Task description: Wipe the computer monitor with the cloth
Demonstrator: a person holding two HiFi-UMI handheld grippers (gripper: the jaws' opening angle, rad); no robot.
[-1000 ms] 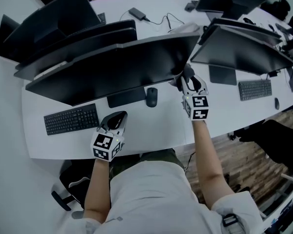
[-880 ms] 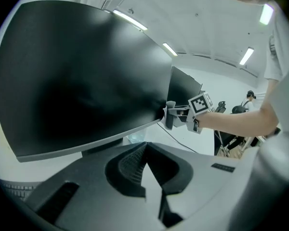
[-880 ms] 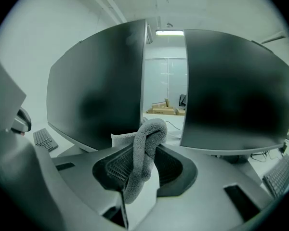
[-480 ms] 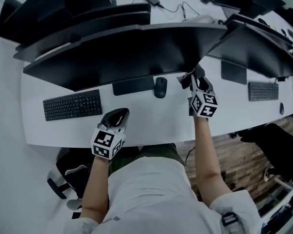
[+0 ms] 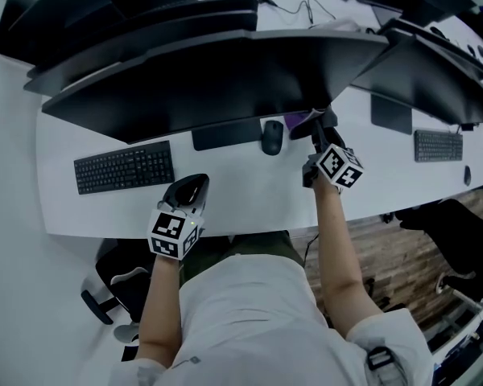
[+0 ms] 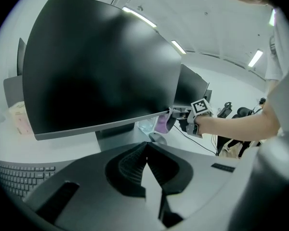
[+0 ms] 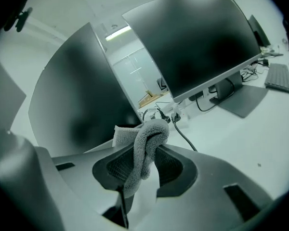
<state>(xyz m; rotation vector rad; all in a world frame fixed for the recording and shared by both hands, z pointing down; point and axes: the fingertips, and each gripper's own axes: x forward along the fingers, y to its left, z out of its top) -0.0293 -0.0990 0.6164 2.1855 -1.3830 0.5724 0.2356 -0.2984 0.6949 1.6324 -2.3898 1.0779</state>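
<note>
At the left of the white desk (image 5: 249, 191) lies a black keyboard (image 5: 125, 167). Just to its right, the left gripper (image 5: 191, 187) rests low near the desk's front edge, jaws pressed together with nothing between them. The wide, dark computer monitor (image 5: 209, 79) leans above them, and a black mouse (image 5: 272, 137) sits beside its stand. Further right, the right gripper (image 5: 315, 129) is clamped on the cloth (image 7: 144, 148), a grey, fuzzy terry fabric bunched into a thick fold that loops over the jaws. The cloth is held up at the monitor's lower right corner, apparently touching its bottom edge, though contact is hard to confirm.
</note>
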